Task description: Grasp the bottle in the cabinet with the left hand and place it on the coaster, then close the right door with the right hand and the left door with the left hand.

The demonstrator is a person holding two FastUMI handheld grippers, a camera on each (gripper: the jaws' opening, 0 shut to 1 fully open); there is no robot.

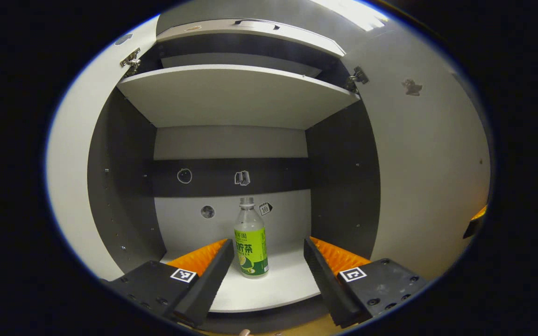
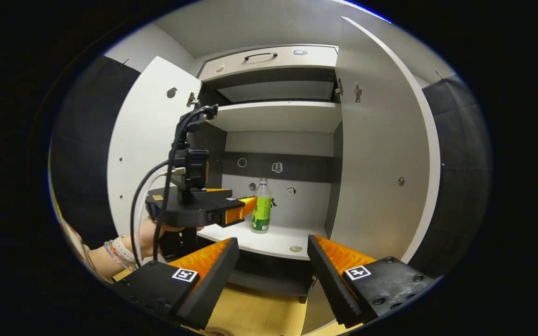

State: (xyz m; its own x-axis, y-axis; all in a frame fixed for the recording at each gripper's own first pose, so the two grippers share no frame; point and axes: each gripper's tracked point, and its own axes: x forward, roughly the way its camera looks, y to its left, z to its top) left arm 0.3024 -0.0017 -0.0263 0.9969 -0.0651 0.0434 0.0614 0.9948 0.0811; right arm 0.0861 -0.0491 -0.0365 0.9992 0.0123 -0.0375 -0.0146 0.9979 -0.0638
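Two claw-mounted cameras, both facing into the open cabinet (image 1: 231, 140).

The left gripper view sits close, looking straight into the lower compartment between its own fingers. The right gripper view looks from farther back and to the right. Both share the bottle (image 1: 251, 238), shelf (image 1: 236, 95) and doors.

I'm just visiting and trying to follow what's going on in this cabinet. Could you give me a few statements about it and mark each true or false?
1. The bottle stands upright on the cabinet's lower shelf. True.
2. The left tool is already clamped on the bottle. False: its fingers are spread, and the bottle stands untouched beyond them.
3. Both cabinet doors are open. True: left door and right door are swung out.
4. The bottle's cap is off. Cannot be marked from these views.
5. The right tool is gripping the right door. False: it is open and holds nothing.
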